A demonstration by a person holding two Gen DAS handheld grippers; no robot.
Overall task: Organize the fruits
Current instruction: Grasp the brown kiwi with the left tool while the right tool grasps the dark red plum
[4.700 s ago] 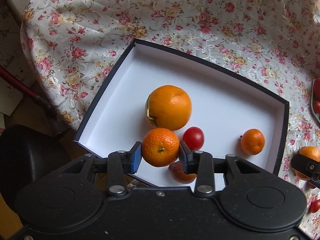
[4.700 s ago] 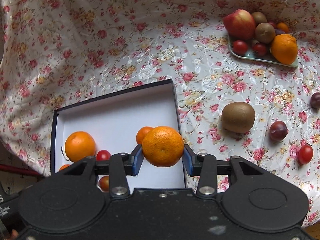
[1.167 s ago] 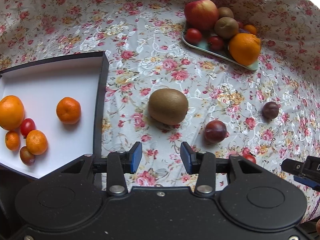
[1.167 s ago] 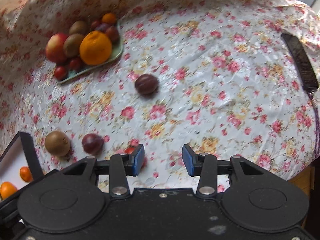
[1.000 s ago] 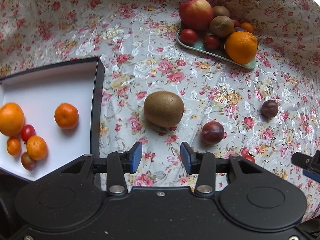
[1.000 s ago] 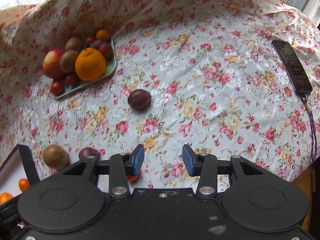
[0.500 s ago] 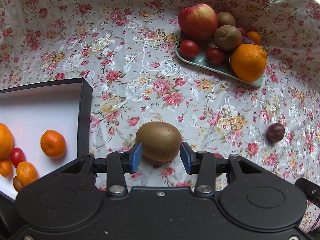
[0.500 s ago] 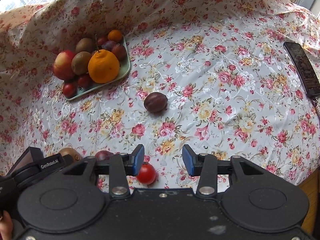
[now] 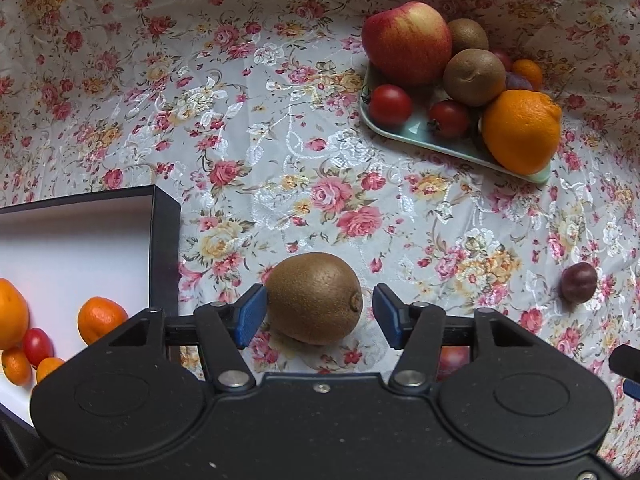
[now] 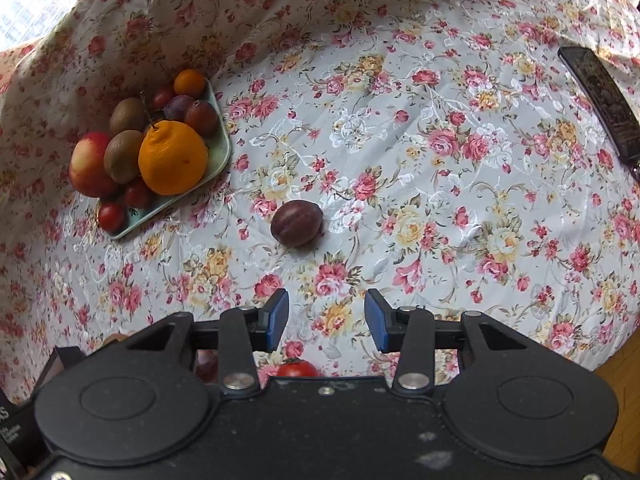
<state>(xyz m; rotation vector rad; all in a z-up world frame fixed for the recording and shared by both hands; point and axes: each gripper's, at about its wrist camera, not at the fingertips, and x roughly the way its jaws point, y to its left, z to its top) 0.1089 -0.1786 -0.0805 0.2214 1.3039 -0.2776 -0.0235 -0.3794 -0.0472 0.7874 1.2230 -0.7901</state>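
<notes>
your left gripper is hanging spread around the kiwi on the cloth, box at nine o'clock; be squeezing gently across its middle. your right gripper is hovering unclenched and empty, plum at twelve o'clock.

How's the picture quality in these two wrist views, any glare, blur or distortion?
Left wrist view: sharp, evenly lit, soft shadow under the kiwi; fisheye bends the box edge. Right wrist view: blown-out daylight at top left, tablecloth sheen, curved phone, plum crisp.
</notes>
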